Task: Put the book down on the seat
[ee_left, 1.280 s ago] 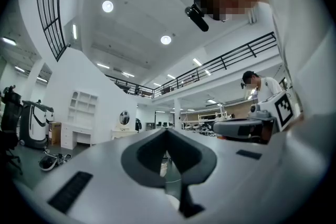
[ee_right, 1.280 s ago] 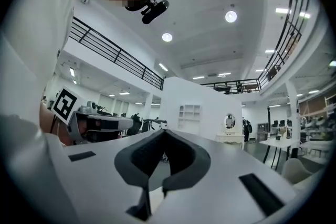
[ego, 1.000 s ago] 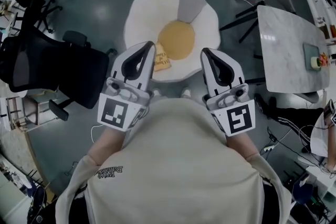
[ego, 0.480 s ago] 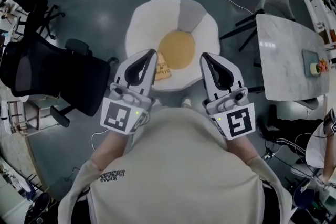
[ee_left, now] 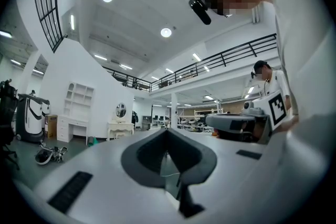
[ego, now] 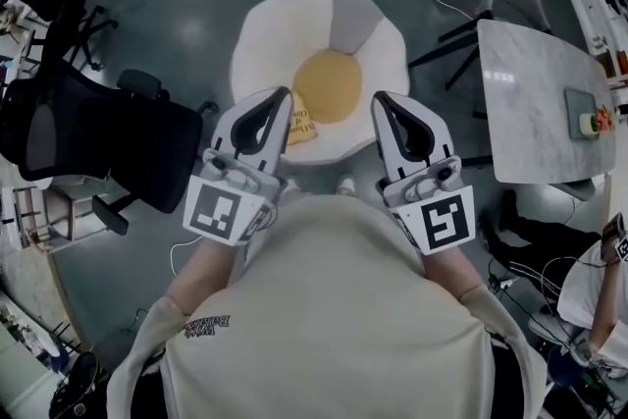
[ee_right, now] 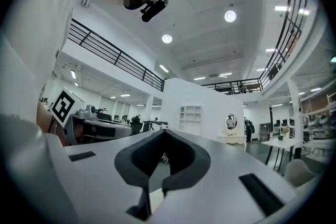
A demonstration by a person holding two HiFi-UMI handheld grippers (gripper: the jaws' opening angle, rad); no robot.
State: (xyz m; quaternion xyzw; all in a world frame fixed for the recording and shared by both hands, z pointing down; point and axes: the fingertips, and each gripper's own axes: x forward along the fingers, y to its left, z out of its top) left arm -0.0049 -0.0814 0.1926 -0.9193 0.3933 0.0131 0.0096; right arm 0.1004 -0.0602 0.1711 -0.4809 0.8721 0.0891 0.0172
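Head view: a thin orange-yellow paperback book (ego: 302,127) lies on the white, yolk-centred egg-shaped cushion seat (ego: 263,34), below the left gripper (ego: 284,97), whose tip partly hides it. The left gripper view shows its jaws together with nothing between them. The right gripper (ego: 379,99), apart to the book's right, is likewise closed and empty.

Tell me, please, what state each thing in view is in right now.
Book: lying on the seat's white edge, held by neither gripper.
Seat: on the floor, bearing the book.
Left gripper: jaws shut, empty.
Right gripper: jaws shut, empty.
Office chair: unoccupied.
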